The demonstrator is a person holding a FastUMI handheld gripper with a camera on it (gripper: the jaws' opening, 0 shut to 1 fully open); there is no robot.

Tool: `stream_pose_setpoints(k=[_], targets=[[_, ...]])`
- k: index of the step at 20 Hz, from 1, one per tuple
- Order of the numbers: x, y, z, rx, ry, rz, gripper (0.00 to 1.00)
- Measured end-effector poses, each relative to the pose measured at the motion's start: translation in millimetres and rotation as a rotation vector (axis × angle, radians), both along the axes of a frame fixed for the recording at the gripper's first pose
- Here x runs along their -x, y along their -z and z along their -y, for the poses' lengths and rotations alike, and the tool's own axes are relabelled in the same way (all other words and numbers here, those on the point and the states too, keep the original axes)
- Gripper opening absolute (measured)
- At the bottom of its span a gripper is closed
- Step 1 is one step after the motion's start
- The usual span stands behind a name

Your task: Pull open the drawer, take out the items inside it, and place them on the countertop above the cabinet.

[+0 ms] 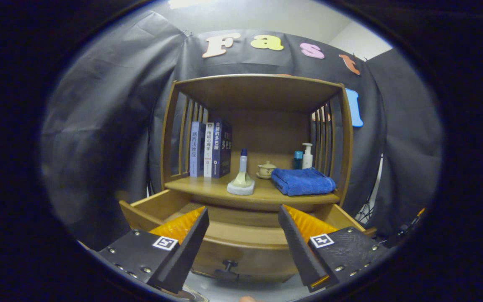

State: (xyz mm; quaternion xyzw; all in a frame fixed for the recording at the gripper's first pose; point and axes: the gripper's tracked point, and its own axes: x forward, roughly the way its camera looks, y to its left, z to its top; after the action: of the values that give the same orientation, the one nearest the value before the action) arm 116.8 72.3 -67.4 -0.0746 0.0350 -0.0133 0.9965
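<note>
Claw (241, 247) fingers spread wide, gripping nothing, hovering above pulled-out drawer (241, 235) of wooden cabinet (346, 138). Drawer open toward viewer, knob (229, 265) on front panel between fingers. Drawer interior mostly hidden behind fingers and front panel; contents cannot tell.

Desk (208, 186) beyond fingers carries: books (210, 149) upright far left, glue-like bottle on pale base (242, 178) at near edge, small lidded ceramic cup (266, 169), folded blue towel (303, 181) right, two bottles (303, 157) behind towel.

Judgement: towel soft, light; cup fragile; bare desk left of bottle suits placing.

Dim light falls from above; the cabinet (254, 138) interior lies shadowed, straight edges bow outward from it, focus stays sharp.
</note>
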Motion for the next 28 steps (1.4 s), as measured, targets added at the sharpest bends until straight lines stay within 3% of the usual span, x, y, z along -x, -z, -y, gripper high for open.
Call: stream_pose_setpoints(k=[11, 16, 22, 28], targets=[[10, 77, 22, -0.01, 0.086, -0.154, 0.98], [3, 88, 34, -0.053, 0.148, -0.178, 0.98], [-1, 89, 35, -0.014, 0.193, -0.172, 0.98], [-6, 90, 34, -0.034, 0.184, -0.176, 1.0]])
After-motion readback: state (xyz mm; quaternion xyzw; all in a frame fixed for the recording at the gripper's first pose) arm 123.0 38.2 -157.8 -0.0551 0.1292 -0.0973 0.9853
